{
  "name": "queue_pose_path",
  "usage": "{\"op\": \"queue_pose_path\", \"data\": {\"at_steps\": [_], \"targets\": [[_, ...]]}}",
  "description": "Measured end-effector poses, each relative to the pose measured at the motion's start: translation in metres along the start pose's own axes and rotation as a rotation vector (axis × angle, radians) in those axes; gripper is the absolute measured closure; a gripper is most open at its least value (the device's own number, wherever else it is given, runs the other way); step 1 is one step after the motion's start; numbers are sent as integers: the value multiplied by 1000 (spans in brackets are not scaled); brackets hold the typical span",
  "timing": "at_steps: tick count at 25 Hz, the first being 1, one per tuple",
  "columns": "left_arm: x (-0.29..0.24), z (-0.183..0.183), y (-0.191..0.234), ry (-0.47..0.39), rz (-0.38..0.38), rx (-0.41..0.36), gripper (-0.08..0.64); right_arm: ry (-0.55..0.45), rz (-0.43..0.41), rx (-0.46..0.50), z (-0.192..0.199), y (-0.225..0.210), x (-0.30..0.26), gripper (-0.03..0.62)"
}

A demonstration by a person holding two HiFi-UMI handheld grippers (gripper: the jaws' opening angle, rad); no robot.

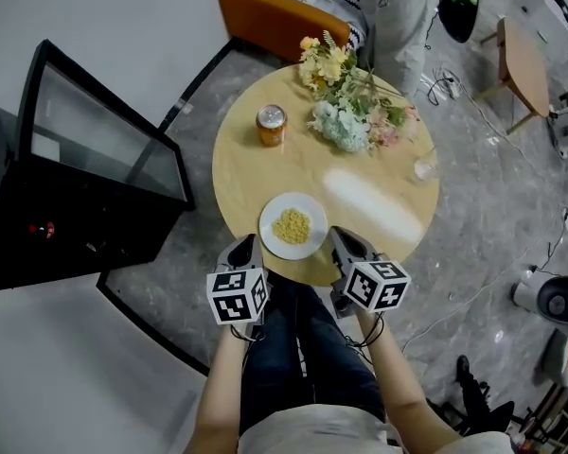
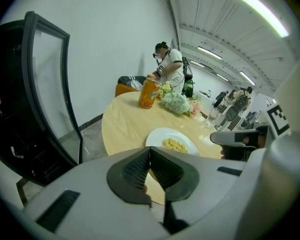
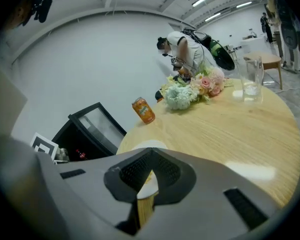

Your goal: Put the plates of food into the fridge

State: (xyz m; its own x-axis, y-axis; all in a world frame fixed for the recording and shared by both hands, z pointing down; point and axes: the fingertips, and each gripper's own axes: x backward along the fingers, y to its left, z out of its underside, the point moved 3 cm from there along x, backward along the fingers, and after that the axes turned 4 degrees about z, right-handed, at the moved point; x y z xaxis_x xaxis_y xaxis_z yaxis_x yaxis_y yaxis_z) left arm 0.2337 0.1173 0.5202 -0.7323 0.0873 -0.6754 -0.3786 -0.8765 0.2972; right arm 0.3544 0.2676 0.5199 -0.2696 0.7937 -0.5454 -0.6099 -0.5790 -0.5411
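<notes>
While both tongs [image 1: 240, 251] [image 1: 346, 245] hover, plate [image 1: 292, 225] lies between them.

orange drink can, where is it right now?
Head view: the orange can stands on the round table, just left of the flower bouquet and beyond the white plate.

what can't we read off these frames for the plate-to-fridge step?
- Fridge shelves: in the head view the interior is too dark, so free space cannot be told.
- Plate: in the right gripper view it is mostly hidden behind that gripper's own body.
- Food: in the head view the yellow bits are too small to name.
</notes>
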Motion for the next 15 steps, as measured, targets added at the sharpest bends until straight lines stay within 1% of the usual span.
{"op": "queue_pose_path", "data": {"at_steps": [4, 7, 10, 13, 15], "targets": [[-10, 12, 5, 60, 34, 53, 552, 72, 14, -42, 12, -9, -7, 581], [-15, 18, 8, 103, 48, 71, 551, 118, 21, -70, 21, -14, -11, 581], [-19, 22, 7, 131, 77, 92, 551, 149, 28, -110, 28, -19, -12, 581], [-20, 27, 7, 160, 97, 124, 551, 185, 12, -143, 35, -20, -11, 579], [-19, 31, 7, 177, 107, 155, 534, 207, -5, -171, 38, -19, -10, 567]]}}
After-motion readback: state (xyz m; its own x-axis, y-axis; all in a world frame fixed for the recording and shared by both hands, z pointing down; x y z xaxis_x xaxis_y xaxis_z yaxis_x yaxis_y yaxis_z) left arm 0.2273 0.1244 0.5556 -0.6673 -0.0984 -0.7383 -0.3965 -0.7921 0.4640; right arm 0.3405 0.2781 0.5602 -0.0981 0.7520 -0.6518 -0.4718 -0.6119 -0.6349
